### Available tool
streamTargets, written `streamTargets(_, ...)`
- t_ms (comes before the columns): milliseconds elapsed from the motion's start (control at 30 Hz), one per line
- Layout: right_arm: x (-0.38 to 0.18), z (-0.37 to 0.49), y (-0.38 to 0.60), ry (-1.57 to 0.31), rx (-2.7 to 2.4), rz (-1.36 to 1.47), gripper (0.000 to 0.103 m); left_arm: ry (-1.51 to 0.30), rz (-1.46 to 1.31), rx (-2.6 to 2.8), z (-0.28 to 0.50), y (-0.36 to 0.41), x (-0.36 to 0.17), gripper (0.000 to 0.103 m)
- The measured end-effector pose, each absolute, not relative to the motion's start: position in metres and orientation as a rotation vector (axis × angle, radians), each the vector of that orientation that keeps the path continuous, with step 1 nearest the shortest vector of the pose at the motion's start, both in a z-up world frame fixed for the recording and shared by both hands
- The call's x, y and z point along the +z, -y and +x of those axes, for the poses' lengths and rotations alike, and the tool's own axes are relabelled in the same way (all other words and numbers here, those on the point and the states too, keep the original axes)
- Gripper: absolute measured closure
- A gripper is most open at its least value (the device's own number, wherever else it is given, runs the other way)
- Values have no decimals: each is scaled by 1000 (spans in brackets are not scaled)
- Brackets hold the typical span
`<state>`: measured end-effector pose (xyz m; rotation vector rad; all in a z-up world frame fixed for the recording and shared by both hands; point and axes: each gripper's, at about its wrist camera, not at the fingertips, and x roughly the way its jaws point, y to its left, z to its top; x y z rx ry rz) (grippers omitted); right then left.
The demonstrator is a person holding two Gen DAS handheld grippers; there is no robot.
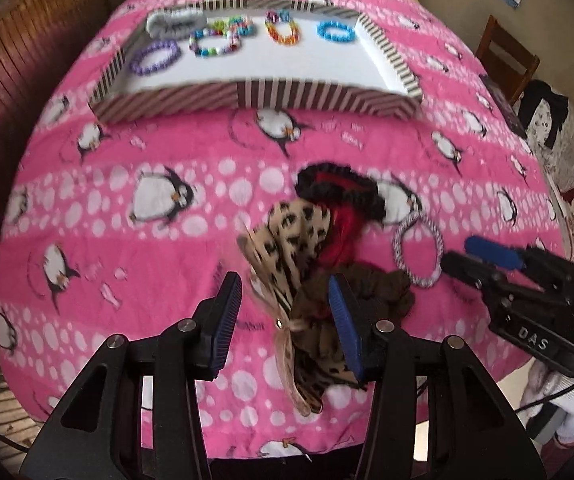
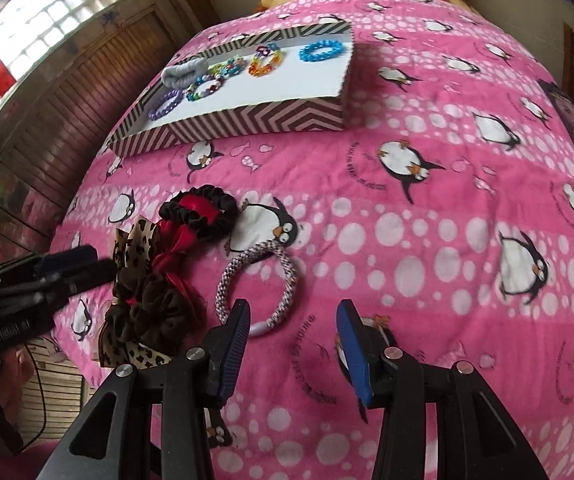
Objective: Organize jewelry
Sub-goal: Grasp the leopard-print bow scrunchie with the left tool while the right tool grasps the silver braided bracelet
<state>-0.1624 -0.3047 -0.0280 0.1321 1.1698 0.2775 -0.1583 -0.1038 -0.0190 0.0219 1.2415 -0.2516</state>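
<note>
On the pink penguin blanket lies a pile of hair pieces: a leopard-print bow, a brown scrunchie and a black scrunchie over red ribbon. My left gripper hangs open just above the pile. The bow's tail lies between its pads without being pressed, and its right pad covers part of the brown scrunchie. A braided white hair tie lies beside the pile. My right gripper is open over the tie's near edge, holding nothing. Each gripper also shows in the other view: right gripper, left gripper.
A shallow striped box stands farther up the bed, holding several bead bracelets and a grey scrunchie. A wooden panelled wall runs along the left. A chair stands beyond the bed's right edge.
</note>
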Motion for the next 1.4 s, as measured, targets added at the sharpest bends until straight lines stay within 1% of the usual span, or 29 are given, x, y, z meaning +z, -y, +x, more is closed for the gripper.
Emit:
streamTargets(100,-33,-158,298,-1159,280,107,60,-1263,12,-269,-160,105,-27,58)
streamTargets(200,-40,-155,295,-1168,277,97,60,-1284,19,-283,-159,109,-35,54)
streamTargets(300,-44,-154,291,-1147,281,71,61,-1304,15,-284,-158,110,-44,53)
streamTargets(333,-45,-153,290,-1140,278,53,68,-1310,5,-288,-157,110,-46,53)
streamTargets(367,-46,-153,288,-1137,271,33,71,-1316,-8,-292,-156,109,-48,53)
streamTargets(400,-46,-153,287,-1132,269,23,75,-1321,-25,-297,-155,108,-50,55)
streamTargets(433,-47,-153,287,-1128,274,19,79,-1323,-37,-300,-155,105,-52,70)
streamTargets(467,-47,-152,288,-1127,276,19,82,-1322,-33,-304,-155,105,-52,74)
streamTargets(533,-46,-153,290,-1125,286,24,89,-1316,-17,-320,-156,104,-50,80)
streamTargets(633,-44,-154,297,-1124,290,57,94,-1317,-21,-348,-159,99,-44,82)
streamTargets(1133,-13,-155,300,-1070,331,89,95,-1261,-55,-347,-165,55,-6,82)
streamTargets(1400,-11,-151,302,-1080,342,106,95,-1223,-89,-301,-158,34,11,82)
